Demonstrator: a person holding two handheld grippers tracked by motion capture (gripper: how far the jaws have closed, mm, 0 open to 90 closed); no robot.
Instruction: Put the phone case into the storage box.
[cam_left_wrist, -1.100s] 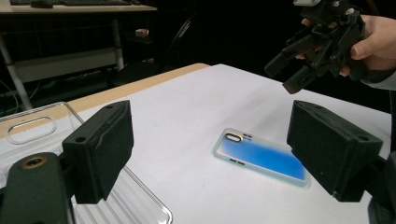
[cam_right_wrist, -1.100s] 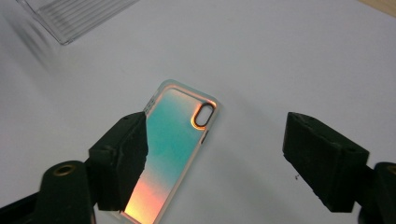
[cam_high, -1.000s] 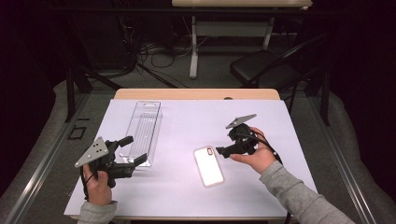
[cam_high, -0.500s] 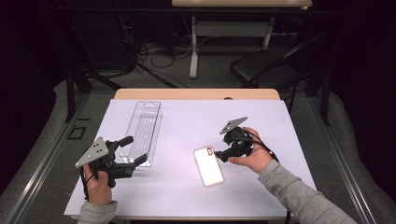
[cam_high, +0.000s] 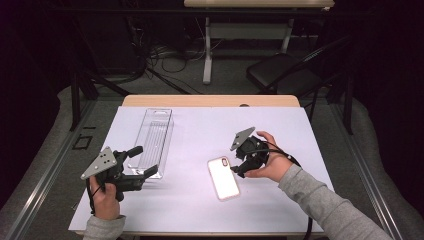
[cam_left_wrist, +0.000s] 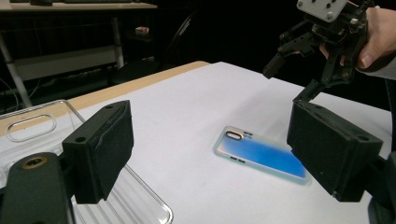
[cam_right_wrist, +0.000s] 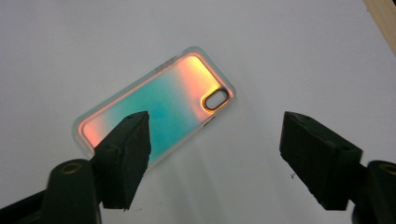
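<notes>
An iridescent phone case (cam_high: 223, 178) lies flat on the white sheet, camera hole toward the far side. It looks blue in the left gripper view (cam_left_wrist: 261, 156) and orange and teal in the right gripper view (cam_right_wrist: 154, 102). My right gripper (cam_high: 239, 165) hovers just right of the case's top end, tilted down at it and open, with nothing between its jaws (cam_right_wrist: 224, 144). It also hangs above the case in the left gripper view (cam_left_wrist: 292, 79). My left gripper (cam_high: 143, 161) rests open and holds nothing at the near end of a clear plastic tray (cam_high: 154, 135).
The white sheet (cam_high: 200, 135) covers most of the table, with a wooden strip (cam_high: 210, 100) along the far edge. The clear tray (cam_left_wrist: 28, 126) sits beside my left jaw. A black chair (cam_high: 280, 75) and another table's legs (cam_high: 207, 55) stand beyond.
My right gripper has moved left and down toward the phone case, tipping its jaws onto the case's top end. The left gripper, case and tray have stayed put.
</notes>
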